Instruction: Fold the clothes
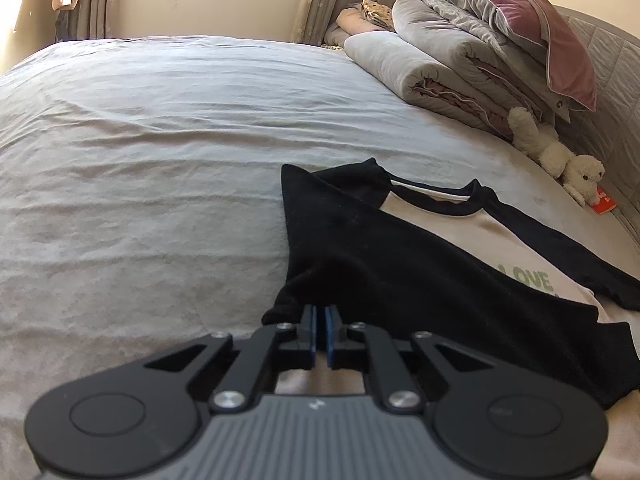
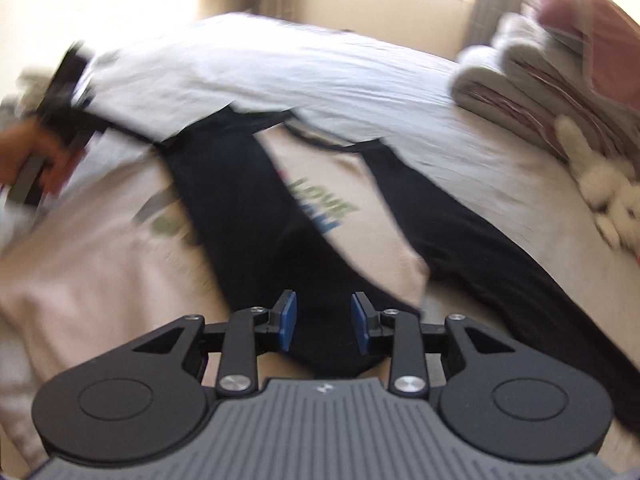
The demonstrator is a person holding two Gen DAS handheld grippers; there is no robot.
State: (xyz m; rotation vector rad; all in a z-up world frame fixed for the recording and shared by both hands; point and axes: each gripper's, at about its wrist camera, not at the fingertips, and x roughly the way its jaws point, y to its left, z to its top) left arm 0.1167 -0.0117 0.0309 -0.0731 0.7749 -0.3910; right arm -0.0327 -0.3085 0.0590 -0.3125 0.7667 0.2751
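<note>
A cream T-shirt (image 1: 460, 240) with black sleeves and a green "LOVE" print lies on the bed at the right. Its near black sleeve (image 1: 360, 248) is folded across the chest and drawn to a point at my left gripper (image 1: 320, 320), which is shut on the sleeve's edge. The right wrist view is blurred. There my right gripper (image 2: 324, 320) is open, its blue pads (image 2: 289, 320) apart over the end of a black sleeve (image 2: 248, 220) without pressing it. The other sleeve (image 2: 460, 240) stretches off to the right.
Grey bedsheet (image 1: 160, 160) spreads wide to the left and behind the shirt. Folded quilts (image 1: 440, 72) and a purple pillow (image 1: 540, 20) are stacked at the headboard, with a white plush toy (image 1: 560, 156) below them. A person's hand (image 2: 24, 152) holds the other gripper at far left.
</note>
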